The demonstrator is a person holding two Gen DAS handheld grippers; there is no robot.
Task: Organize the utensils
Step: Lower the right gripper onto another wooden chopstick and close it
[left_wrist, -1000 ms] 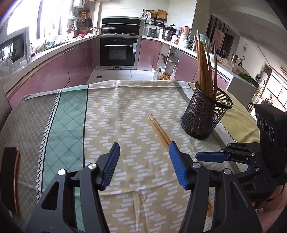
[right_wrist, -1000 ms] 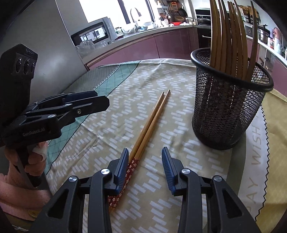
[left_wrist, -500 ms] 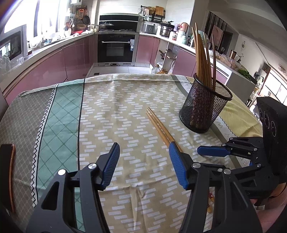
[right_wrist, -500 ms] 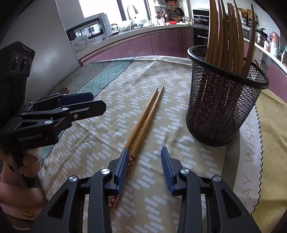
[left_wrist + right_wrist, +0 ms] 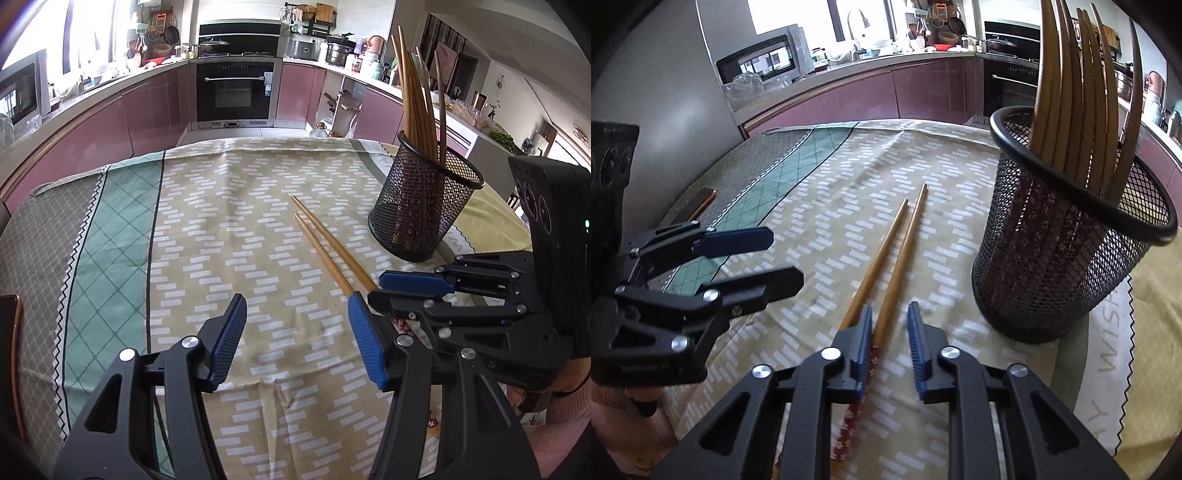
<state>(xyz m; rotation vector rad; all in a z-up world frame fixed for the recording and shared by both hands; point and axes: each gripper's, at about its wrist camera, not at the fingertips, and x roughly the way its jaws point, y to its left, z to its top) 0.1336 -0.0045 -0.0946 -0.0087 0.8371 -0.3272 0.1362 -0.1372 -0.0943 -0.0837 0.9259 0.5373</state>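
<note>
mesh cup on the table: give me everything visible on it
The mesh cup is black wire mesh, round, with a solid rolled rim, wider at the top. It stands upright on the patterned tablecloth, right of the two loose chopsticks, apart from them. Several brown chopsticks stand inside, leaning against the rim. Neither gripper touches it.

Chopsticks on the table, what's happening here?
A person holds tongs in each hand over a patterned tablecloth. The right tongs have just been closing around the pair of loose chopsticks; one chopstick lies between the pads with a gap still showing, the other runs under the left pad. The left tongs are open and empty. A mesh holder beside them already has several chopsticks standing in it.
</note>
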